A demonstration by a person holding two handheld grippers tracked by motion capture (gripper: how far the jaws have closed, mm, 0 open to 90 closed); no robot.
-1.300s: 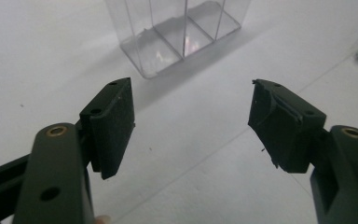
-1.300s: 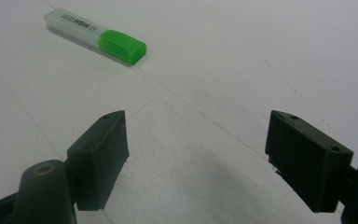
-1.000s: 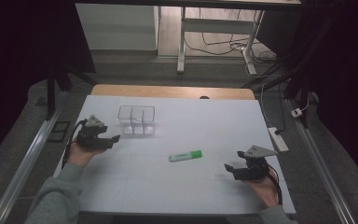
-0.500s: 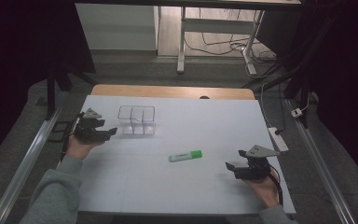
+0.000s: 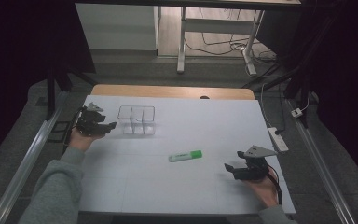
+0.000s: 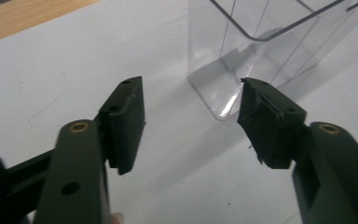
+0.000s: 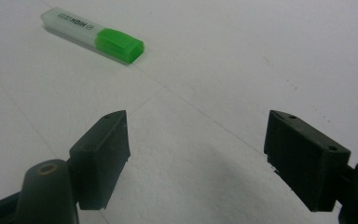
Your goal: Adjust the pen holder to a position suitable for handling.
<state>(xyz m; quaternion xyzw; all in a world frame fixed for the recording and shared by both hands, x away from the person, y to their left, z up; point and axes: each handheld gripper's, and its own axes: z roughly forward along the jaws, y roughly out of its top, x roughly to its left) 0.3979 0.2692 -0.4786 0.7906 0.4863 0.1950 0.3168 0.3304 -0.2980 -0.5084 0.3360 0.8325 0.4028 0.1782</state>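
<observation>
A green highlighter (image 5: 185,156) (image 7: 93,36) lies flat near the middle of the white table (image 5: 177,186). A clear plastic box (image 5: 136,119) (image 6: 265,51) with compartments stands at the back left. My left gripper (image 5: 111,125) (image 6: 191,119) is open just left of the box, jaws pointing at its near corner without touching it. My right gripper (image 5: 229,169) (image 7: 196,149) is open at the front right, low over the table, with nothing between its jaws. The highlighter lies some way ahead of it, to its left.
A wooden strip (image 5: 172,91) runs along the table's far edge. Metal rails (image 5: 23,163) flank both sides. A white power strip (image 5: 278,139) lies off the right edge. Table legs and cables (image 5: 214,42) are on the floor beyond.
My left gripper has moved away from the person and toward the clear box, now close to its left side. The right gripper has barely moved.
</observation>
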